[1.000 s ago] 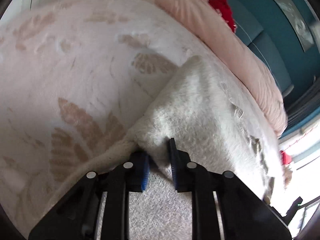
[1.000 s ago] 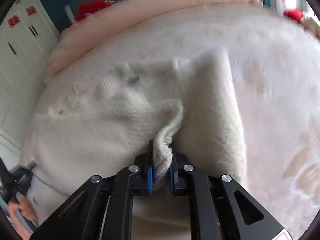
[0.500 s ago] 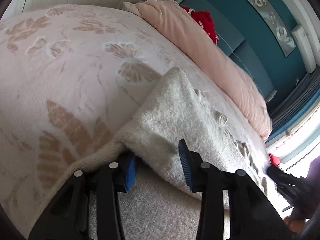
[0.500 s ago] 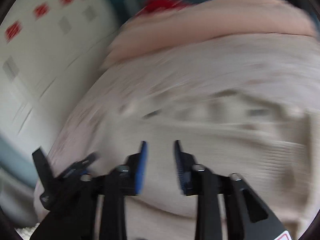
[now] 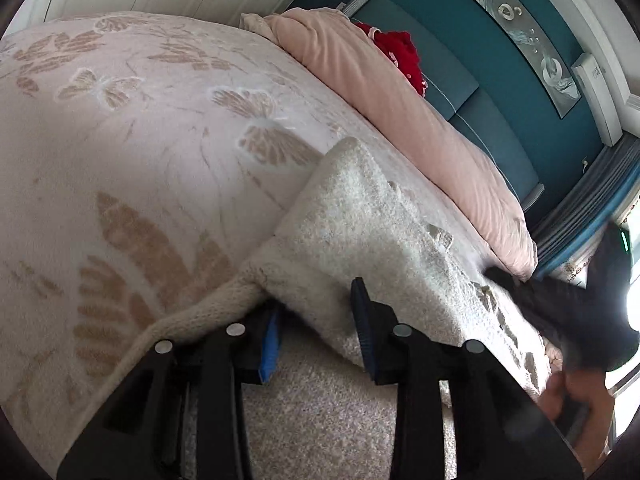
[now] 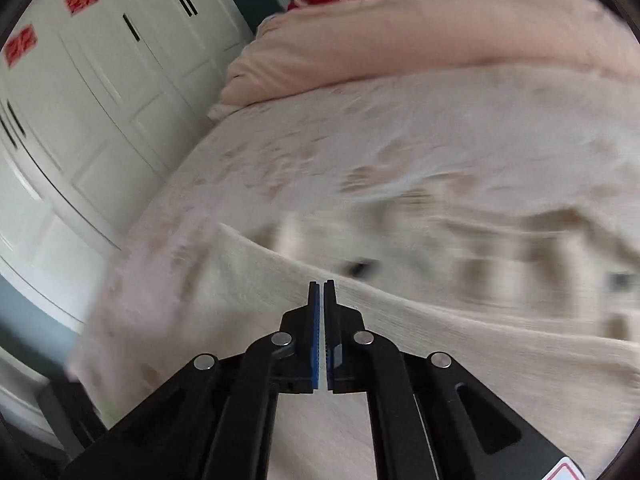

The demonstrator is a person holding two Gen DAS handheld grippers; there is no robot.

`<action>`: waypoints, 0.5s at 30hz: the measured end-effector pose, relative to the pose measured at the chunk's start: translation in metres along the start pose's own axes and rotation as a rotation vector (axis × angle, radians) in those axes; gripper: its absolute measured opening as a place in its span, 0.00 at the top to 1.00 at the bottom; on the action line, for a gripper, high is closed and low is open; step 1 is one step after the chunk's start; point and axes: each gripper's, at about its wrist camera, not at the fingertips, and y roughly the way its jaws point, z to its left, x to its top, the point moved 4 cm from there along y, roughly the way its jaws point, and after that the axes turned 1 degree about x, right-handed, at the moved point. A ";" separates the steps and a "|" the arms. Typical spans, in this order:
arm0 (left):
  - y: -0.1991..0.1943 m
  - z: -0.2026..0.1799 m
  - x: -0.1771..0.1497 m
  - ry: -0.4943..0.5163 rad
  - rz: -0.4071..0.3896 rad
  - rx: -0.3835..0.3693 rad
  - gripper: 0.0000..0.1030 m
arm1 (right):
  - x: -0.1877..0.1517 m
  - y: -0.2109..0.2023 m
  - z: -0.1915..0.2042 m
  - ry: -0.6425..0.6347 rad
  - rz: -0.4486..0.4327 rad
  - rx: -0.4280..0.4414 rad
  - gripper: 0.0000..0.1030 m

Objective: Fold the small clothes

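Cream knit garment [image 5: 360, 216] lies on the bed [image 5: 120, 140], long axis toward 1 o'clock. Left gripper [image 5: 316, 320] is released, folded corner between its jaws. Right gripper [image 6: 323, 292], clenched apparently empty, hovers over blurred fabric; left is nearer.

Both grippers are matte black, angular linkages with round silver pivot pins. The left gripper [image 5: 316, 320] and right gripper [image 6: 323, 300] carry ribbed blue pads [image 5: 269, 344]. A red-and-white sticker [image 6: 566, 472] marks the right one.
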 end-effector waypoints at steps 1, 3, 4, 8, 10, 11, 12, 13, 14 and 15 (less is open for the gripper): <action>0.000 0.000 0.000 0.002 0.000 0.001 0.70 | -0.013 -0.008 -0.018 0.023 0.002 -0.035 0.97; 0.000 0.000 -0.001 0.005 0.001 0.005 0.70 | -0.044 -0.029 -0.078 0.153 0.021 -0.111 0.96; 0.000 -0.001 -0.001 0.010 0.002 0.009 0.69 | -0.059 -0.043 -0.106 0.226 0.024 -0.108 1.00; 0.002 -0.004 0.000 0.022 0.008 0.024 0.68 | -0.078 -0.111 -0.131 0.321 -0.103 -0.105 0.89; 0.003 -0.005 0.000 0.030 0.011 0.033 0.68 | -0.085 -0.126 -0.142 0.355 -0.121 -0.121 0.71; 0.003 -0.006 0.000 0.036 0.013 0.039 0.67 | -0.087 -0.123 -0.150 0.361 -0.108 -0.156 0.64; 0.004 -0.007 0.000 0.039 0.014 0.041 0.67 | -0.089 -0.121 -0.155 0.363 -0.091 -0.181 0.54; 0.004 -0.007 0.000 0.044 0.015 0.043 0.66 | -0.093 -0.114 -0.163 0.367 -0.060 -0.202 0.54; 0.004 -0.007 -0.001 0.045 0.016 0.044 0.66 | -0.097 -0.106 -0.168 0.374 -0.039 -0.199 0.54; 0.004 -0.007 -0.001 0.045 0.016 0.045 0.66 | -0.100 -0.102 -0.167 0.374 -0.030 -0.189 0.58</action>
